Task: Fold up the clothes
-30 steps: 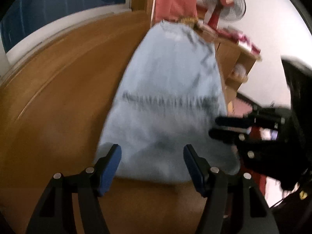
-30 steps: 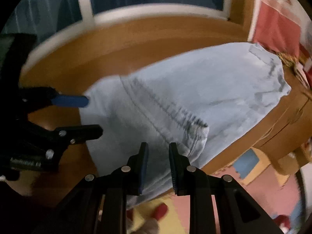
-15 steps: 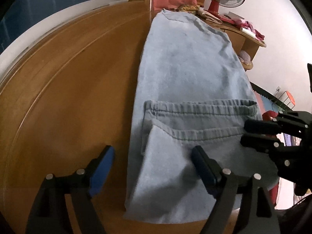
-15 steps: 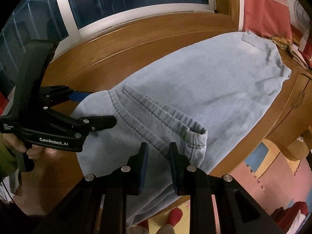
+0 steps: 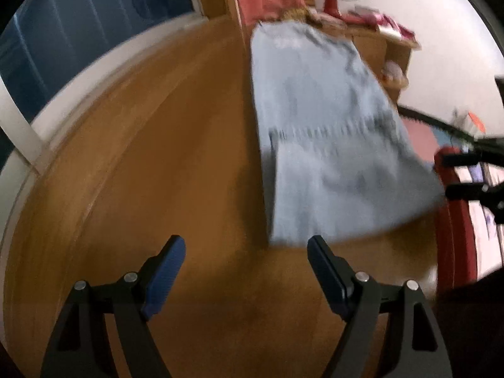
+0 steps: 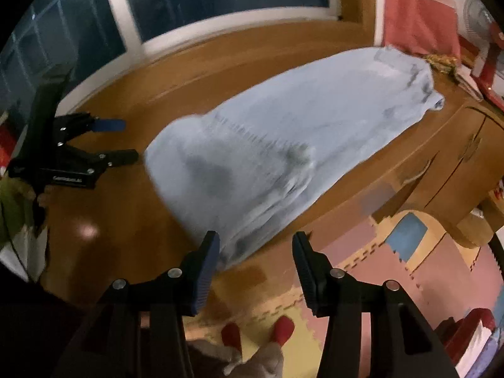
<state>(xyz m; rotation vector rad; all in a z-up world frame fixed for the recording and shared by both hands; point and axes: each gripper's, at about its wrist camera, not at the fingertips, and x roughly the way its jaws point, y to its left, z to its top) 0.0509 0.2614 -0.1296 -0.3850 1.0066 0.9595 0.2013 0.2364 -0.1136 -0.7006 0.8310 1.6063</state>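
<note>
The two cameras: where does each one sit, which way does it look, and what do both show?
Left wrist: sits on the left gripper, looks down along its fingers at the wooden table and the jeans; jaws closing, nothing between.
Right wrist: sits on the right gripper, looks down at the table edge and the floor mat; jaws opening; red slippers show.
Shared: jeans, table, each other's gripper.

light blue jeans (image 6: 283, 157), folded lengthwise, flat along the wooden table (image 6: 104, 220)

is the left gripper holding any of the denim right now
No, the left gripper has only bare wooden table between its parted fingers, and the denim garment lies just ahead of them, untouched.
</note>
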